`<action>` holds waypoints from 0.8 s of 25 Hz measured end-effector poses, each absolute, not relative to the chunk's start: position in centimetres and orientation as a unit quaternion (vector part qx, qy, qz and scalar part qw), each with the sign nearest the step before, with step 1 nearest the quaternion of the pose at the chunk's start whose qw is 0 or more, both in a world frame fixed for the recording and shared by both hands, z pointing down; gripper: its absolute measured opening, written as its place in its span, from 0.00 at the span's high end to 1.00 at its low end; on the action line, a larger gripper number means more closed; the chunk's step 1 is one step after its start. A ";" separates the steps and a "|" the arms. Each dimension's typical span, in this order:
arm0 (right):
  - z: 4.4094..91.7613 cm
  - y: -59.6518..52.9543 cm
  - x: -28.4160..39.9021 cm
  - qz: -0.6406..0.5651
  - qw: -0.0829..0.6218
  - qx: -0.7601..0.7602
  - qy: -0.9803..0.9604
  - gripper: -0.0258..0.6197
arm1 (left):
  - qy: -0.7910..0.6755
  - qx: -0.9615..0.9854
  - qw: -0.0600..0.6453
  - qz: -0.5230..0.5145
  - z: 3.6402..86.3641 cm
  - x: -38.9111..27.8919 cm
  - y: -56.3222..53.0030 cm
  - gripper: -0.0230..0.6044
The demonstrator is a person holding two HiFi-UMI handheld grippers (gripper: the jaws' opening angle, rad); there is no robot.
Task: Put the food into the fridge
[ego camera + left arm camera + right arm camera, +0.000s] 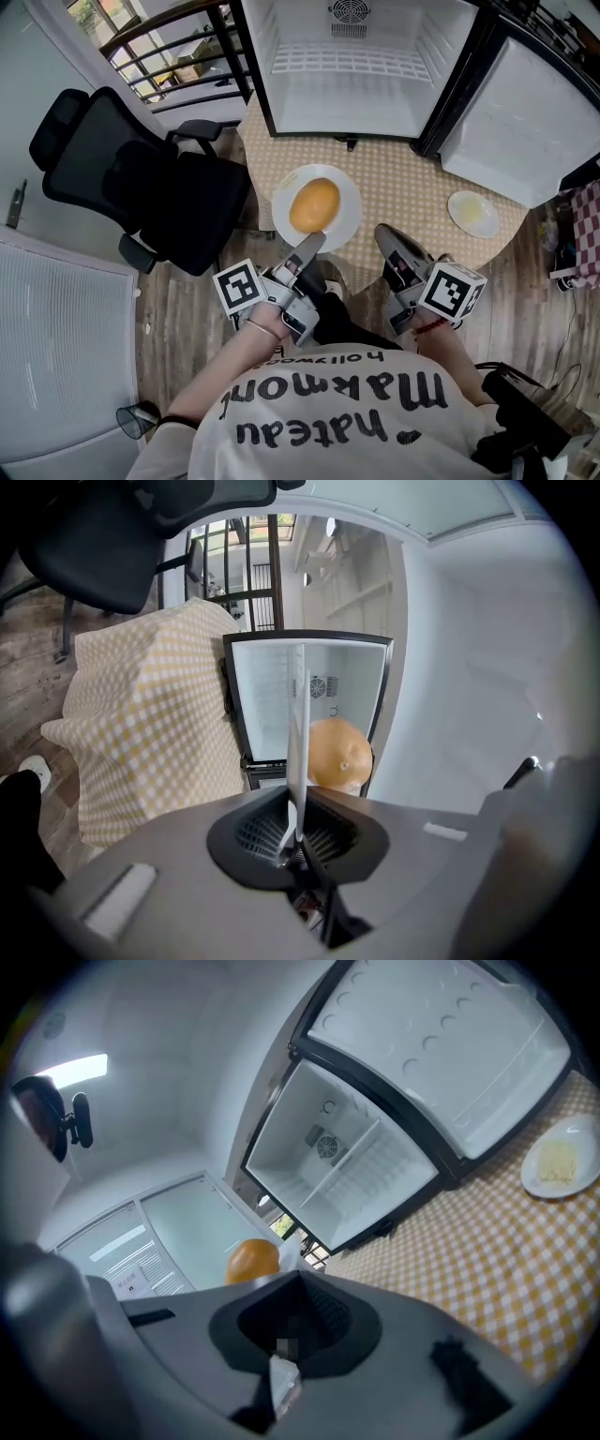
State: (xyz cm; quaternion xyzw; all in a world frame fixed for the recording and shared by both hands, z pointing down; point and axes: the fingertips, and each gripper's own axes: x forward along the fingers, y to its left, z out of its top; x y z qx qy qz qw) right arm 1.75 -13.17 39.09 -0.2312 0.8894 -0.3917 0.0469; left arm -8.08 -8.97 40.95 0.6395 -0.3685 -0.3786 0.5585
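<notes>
Sitting on a white plate (349,223), the round orange food (314,204) is at the near edge of the checked surface (403,183), well short of the fridge (309,103). The left claw (312,244) is clenched on the plate's near rim; in the left gripper view the rim runs edge-on straight into the closed jaws, with the food just behind it. The plate looks to be held clear of the surface and not resting on it, though I judge that only from the gap beside the cloth in that view.

The right claw (384,236) is just beside the plate on its right, apart from it, jaws together with nothing between them. Both claws point toward the fridge.

The fridge door stands wide open, and the inside, with its white shelf (352,61), looks bare. A second plate (457,202) with a pale piece of food lies farther right on the surface, near the door. A black chair (122,178) stands off to the left.

As I judge it, the task is at an early stage: the door is open and the first plate is gripped, but nothing is inside. What is left is carrying this plate in, and likely the second plate after it.
</notes>
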 end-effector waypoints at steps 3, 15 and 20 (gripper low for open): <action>40.0 -15.5 0.2 -0.392 0.040 -0.230 0.890 0.94 | -0.365 0.634 0.572 -0.372 41.9 -8.9 -11.6 0.93; 47.1 -25.1 -3.0 -0.420 0.000 -0.260 0.869 0.94 | -0.352 0.637 0.603 -0.326 46.3 -11.9 -22.6 0.92; 48.0 -28.3 -3.8 -0.429 0.009 -0.272 0.861 0.94 | -0.349 0.637 0.603 -0.329 46.9 -12.7 -27.1 0.92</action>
